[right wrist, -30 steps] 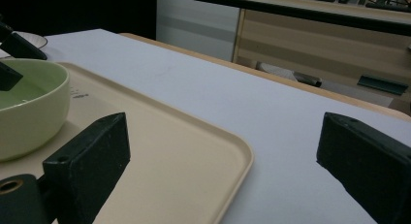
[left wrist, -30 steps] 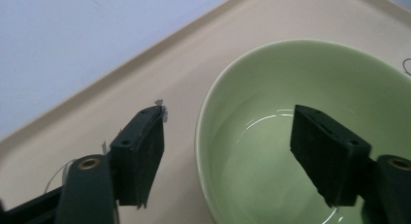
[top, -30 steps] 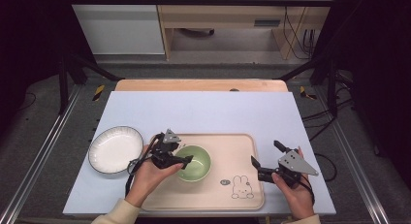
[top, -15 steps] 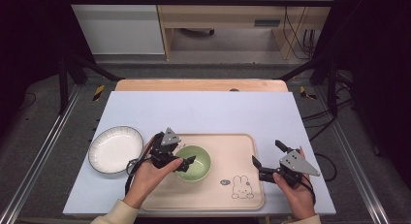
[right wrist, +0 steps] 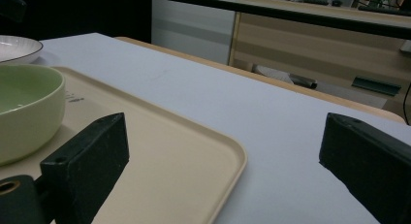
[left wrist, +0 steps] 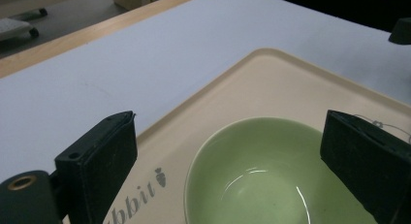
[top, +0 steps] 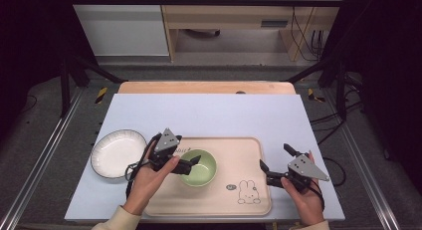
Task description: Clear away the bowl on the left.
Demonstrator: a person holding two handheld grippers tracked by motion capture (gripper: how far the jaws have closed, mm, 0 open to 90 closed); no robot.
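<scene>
A pale green bowl (top: 199,168) (left wrist: 271,175) stands empty on the left half of a beige tray (top: 239,155) (left wrist: 291,88) with a rabbit print. My left gripper (top: 191,164) (left wrist: 230,122) is open at the bowl's left rim, its jaws spread wide to either side of the bowl's near part. My right gripper (top: 276,158) (right wrist: 225,120) is open at the tray's right edge, one jaw over the tray and one over the mat, holding nothing. From there the bowl (right wrist: 24,103) sits far to the left on the tray (right wrist: 160,156).
A white plate (top: 117,153) (right wrist: 17,44) with a dark rim lies on the light mat (top: 209,115) left of the tray. The mat's far half is bare. A wooden table edge (top: 206,87) runs behind it, with shelving and cables beyond.
The left gripper has shifted slightly at the bowl's left rim. The bowl, the tray and the right gripper have stayed where they were.
</scene>
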